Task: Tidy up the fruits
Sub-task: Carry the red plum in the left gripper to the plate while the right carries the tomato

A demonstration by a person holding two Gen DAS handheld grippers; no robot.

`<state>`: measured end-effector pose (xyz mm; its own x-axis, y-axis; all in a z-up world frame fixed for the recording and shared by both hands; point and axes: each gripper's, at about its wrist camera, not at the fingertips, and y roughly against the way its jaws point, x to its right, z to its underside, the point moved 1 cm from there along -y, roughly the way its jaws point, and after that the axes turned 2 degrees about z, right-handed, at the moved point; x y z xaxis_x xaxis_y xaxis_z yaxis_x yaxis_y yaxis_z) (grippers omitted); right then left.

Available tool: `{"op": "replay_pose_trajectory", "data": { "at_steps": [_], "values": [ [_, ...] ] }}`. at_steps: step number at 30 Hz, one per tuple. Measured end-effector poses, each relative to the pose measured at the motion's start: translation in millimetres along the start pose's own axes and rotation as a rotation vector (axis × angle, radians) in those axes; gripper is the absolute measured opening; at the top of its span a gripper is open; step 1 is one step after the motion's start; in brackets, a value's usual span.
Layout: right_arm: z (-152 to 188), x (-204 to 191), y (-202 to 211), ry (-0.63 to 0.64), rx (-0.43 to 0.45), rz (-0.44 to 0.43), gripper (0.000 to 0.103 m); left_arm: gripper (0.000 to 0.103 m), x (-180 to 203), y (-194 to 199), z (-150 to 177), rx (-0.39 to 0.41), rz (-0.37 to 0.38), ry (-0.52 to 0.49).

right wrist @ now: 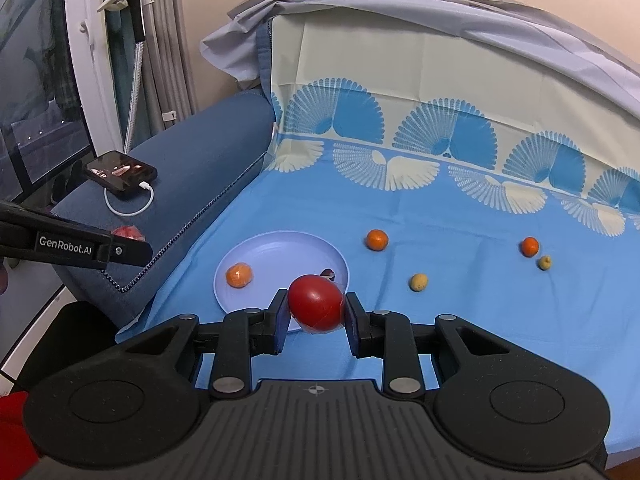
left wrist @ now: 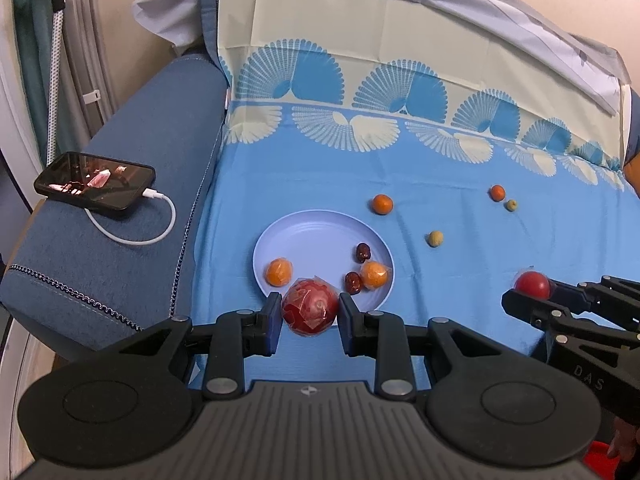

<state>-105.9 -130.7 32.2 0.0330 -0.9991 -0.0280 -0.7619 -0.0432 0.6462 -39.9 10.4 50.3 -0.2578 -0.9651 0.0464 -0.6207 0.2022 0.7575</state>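
Note:
My left gripper (left wrist: 309,304) is shut on a red apple in clear wrap (left wrist: 309,314), held just over the near rim of the pale blue plate (left wrist: 316,236). On the plate lie two oranges (left wrist: 279,272) (left wrist: 374,275) and two dark dates (left wrist: 363,252). To the right, my right gripper (right wrist: 317,300) is shut on a smooth red fruit (right wrist: 316,306) above the plate's (right wrist: 280,252) near right edge. Two oranges (right wrist: 377,239) (right wrist: 530,246) and two small yellowish fruits (right wrist: 418,282) (right wrist: 544,262) lie loose on the blue cloth.
A phone (left wrist: 95,185) with a white charging cable lies on the blue sofa armrest (left wrist: 152,128) left of the plate. The fan-patterned cloth (left wrist: 440,184) runs up the backrest, with a grey sheet (left wrist: 480,8) over its top. A window and a pole stand at far left.

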Motion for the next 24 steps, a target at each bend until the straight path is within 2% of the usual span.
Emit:
{"op": "replay_pose_trajectory", "data": {
  "at_steps": [15, 24],
  "values": [
    [-3, -5, -19, 0.024, -0.046, -0.006, 0.030, 0.032, -14, -23, 0, -0.060, -0.022, 0.011],
    [-9, -5, -46, 0.010, -0.080, -0.015, 0.030, 0.032, -21, -47, -10, -0.090, -0.038, 0.022]
  ]
}}
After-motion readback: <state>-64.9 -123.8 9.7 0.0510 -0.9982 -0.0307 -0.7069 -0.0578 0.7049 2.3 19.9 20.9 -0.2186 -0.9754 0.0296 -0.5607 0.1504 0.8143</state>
